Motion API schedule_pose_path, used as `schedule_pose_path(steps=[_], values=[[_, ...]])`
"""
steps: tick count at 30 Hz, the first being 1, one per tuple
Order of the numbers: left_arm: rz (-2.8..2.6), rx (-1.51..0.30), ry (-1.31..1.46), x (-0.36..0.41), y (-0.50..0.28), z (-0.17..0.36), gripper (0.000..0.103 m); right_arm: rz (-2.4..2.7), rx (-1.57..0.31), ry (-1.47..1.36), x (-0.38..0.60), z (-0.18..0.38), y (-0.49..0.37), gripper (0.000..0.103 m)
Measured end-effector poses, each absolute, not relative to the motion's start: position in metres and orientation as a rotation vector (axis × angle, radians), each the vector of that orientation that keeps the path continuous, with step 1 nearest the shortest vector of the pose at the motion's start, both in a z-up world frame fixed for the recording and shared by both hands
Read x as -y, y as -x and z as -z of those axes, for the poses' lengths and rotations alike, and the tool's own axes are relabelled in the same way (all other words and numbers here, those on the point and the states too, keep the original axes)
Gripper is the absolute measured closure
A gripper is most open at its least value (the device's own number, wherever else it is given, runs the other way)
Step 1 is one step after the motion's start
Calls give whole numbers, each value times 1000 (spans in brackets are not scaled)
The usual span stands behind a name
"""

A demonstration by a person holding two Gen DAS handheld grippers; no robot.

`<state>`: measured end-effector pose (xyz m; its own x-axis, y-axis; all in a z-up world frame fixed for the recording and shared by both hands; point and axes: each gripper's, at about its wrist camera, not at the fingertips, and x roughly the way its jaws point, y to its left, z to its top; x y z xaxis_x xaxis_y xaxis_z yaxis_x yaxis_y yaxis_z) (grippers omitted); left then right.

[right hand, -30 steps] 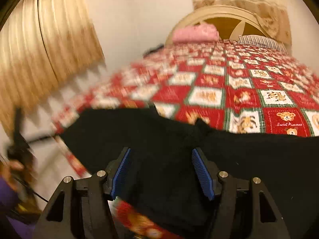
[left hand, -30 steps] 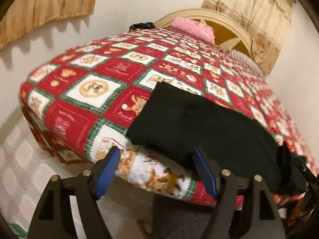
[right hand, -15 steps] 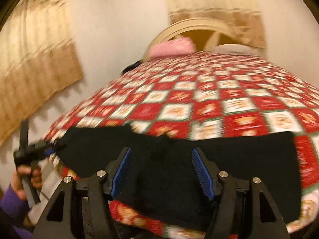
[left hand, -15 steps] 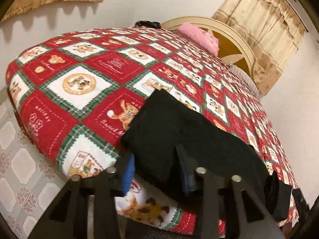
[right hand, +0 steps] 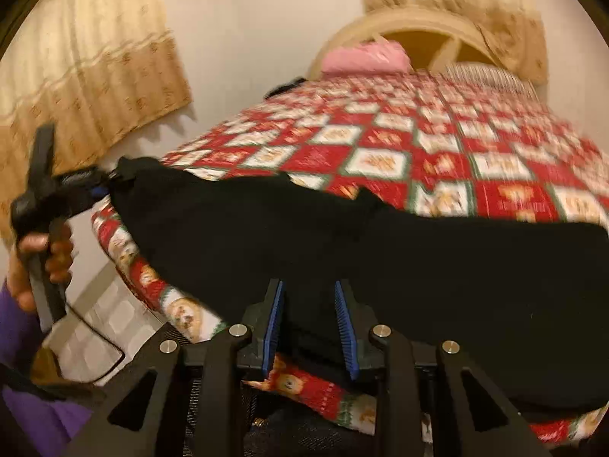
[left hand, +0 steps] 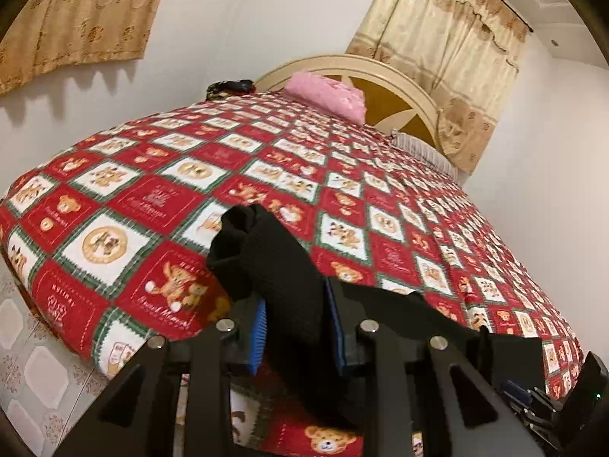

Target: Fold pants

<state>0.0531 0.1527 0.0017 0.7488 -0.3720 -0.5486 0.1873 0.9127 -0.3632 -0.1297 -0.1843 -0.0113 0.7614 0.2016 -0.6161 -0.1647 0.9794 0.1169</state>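
Red, white and green checkered bedspread (left hand: 236, 175) with teddy-bear squares, covering bed, hanging over near edge. Pink pillow (left hand: 327, 93) at far end against arched cream headboard (left hand: 411, 87) with brown panels. Striped pillow (left hand: 422, 148) just beside it, to right. Dark object (left hand: 228, 87) at far left corner of bed, too small to identify. Beige patterned curtains: one (left hand: 80, 15) on left wall, one (left hand: 456, 53) behind headboard. White walls (left hand: 251, 19). Patterned tile floor (left hand: 26, 373) below bed at left.
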Motion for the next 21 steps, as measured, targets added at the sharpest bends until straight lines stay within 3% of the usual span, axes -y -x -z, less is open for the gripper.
schedule_pose_path(steps=[2, 10, 14, 17, 21], values=[[320, -651, 289, -150, -53, -3, 74, -171, -684, -2, 181, 13, 132, 63], [298, -681, 317, -152, -53, 6, 74, -135, -786, 167, 172, 43, 119, 63], [279, -689, 316, -155, -51, 10, 74, -78, -775, 40, 185, 35, 106, 85], [274, -695, 319, -155, -51, 12, 74, -170, -756, -195, 210, 31, 104, 85], [275, -693, 311, -155, -51, 13, 74, -220, -791, -216, 210, 44, 107, 83]])
